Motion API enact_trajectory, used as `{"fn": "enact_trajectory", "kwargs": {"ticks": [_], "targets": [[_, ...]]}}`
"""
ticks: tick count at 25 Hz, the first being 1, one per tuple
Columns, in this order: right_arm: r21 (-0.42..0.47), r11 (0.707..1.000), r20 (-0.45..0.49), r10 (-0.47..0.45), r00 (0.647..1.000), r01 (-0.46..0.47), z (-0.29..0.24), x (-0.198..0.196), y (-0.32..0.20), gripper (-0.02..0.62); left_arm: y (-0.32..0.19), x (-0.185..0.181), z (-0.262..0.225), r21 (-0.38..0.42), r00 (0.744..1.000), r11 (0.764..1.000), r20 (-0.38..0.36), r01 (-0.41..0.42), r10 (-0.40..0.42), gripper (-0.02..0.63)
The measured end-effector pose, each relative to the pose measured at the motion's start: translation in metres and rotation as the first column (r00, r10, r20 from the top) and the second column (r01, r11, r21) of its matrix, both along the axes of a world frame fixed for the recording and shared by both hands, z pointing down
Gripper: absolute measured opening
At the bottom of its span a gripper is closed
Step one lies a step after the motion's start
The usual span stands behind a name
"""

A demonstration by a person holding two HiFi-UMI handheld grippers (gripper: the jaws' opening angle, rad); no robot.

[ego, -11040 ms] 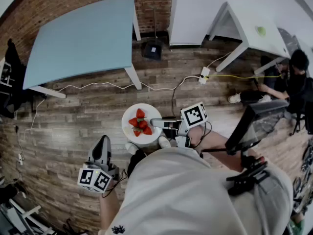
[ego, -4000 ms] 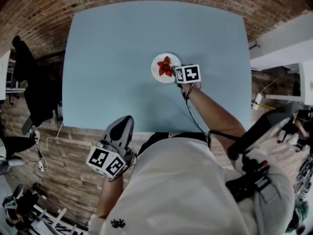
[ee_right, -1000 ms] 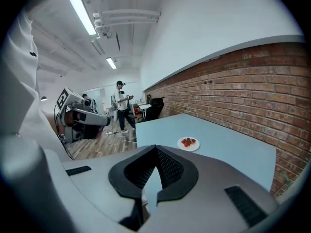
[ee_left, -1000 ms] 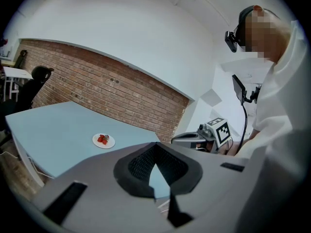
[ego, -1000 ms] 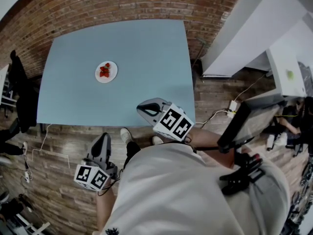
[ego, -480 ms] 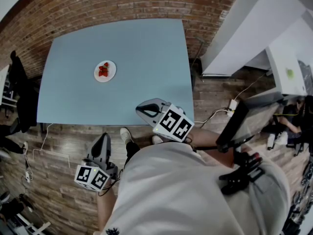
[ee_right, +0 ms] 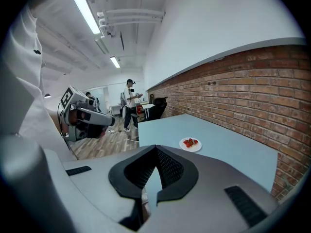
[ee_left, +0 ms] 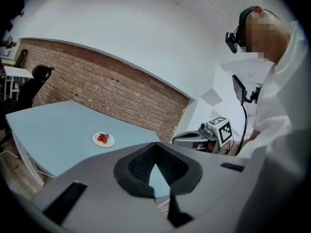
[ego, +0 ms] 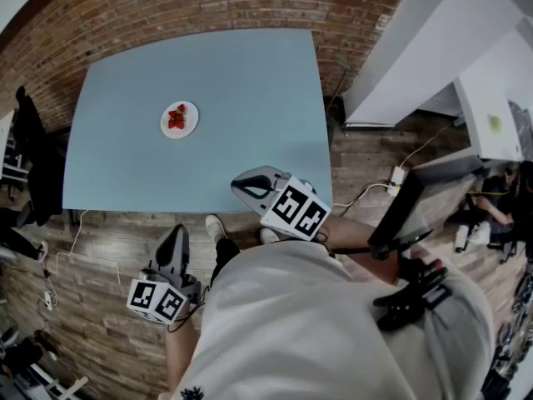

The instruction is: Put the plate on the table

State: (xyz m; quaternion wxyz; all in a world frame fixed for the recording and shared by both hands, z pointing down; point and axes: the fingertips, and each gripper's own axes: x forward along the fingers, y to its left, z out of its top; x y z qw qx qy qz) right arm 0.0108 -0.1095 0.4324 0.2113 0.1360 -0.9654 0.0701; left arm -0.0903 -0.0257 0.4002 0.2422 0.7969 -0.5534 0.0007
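The white plate [ego: 179, 120] with strawberries rests on the left part of the light-blue table [ego: 250, 98], with nothing touching it. It also shows in the left gripper view as the plate [ee_left: 103, 139] and in the right gripper view as the plate [ee_right: 190, 143]. My right gripper [ego: 239, 184] hovers at the table's near edge, far from the plate, shut and empty [ee_right: 156, 149]. My left gripper [ego: 173, 240] hangs over the wooden floor, below the table edge, jaws together with nothing in them [ee_left: 155, 147].
A brick wall [ego: 208, 7] runs behind the table. White tables [ego: 433, 48] stand at the right, with cables [ego: 391, 177] on the floor there. A black chair [ego: 29, 148] sits at the table's left end. A person [ee_right: 129, 106] stands far off in the room.
Earlier my right gripper carried the plate over the floor, then set it on the table and let go. In the last second almost nothing has moved.
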Motion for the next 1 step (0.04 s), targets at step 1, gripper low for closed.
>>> {"fn": "enact_trajectory", "kwargs": {"ticks": [1], "targets": [[0.000, 1.000, 0.000, 0.000, 1.000, 0.000, 0.0004, -0.0006, -0.0009, 0.006, -0.0013, -0.0005, 0.0003, 0.000, 1.000, 1.000, -0.001, -0.002, 0.002, 0.002]]}}
